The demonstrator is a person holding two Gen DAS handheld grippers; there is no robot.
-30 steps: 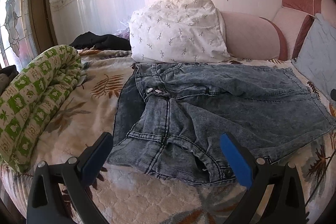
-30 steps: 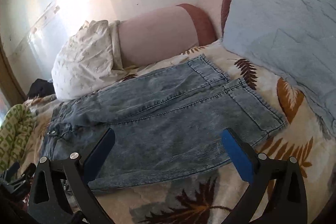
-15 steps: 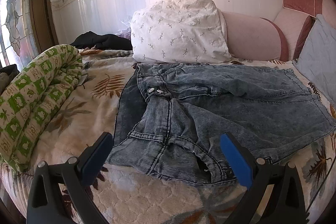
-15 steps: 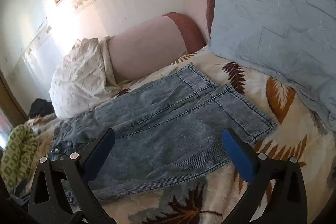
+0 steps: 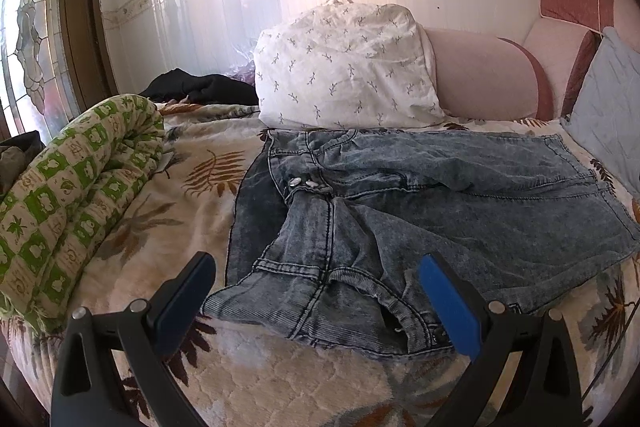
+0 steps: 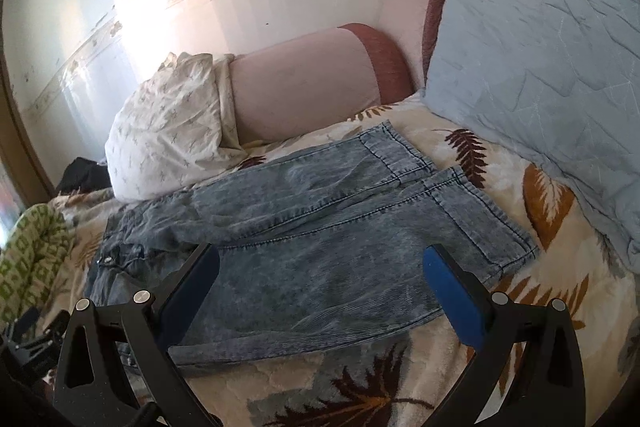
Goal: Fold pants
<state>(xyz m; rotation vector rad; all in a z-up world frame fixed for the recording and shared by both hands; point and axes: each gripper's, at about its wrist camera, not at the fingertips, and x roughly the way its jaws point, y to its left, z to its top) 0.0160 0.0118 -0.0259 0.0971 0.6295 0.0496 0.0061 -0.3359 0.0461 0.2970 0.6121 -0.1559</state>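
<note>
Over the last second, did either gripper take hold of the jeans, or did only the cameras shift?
Only the cameras shifted. The right gripper swung its view toward the leg hems, and the left gripper drifted slightly. Both stayed open, holding nothing. The jeans lie as before on the bedspread, beside the white pillow.

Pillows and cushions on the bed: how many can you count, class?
3: white patterned pillow behind the jeans waistband, pink bolster beside it, blue quilted cushion by the leg hems. Others may be hidden.
</note>
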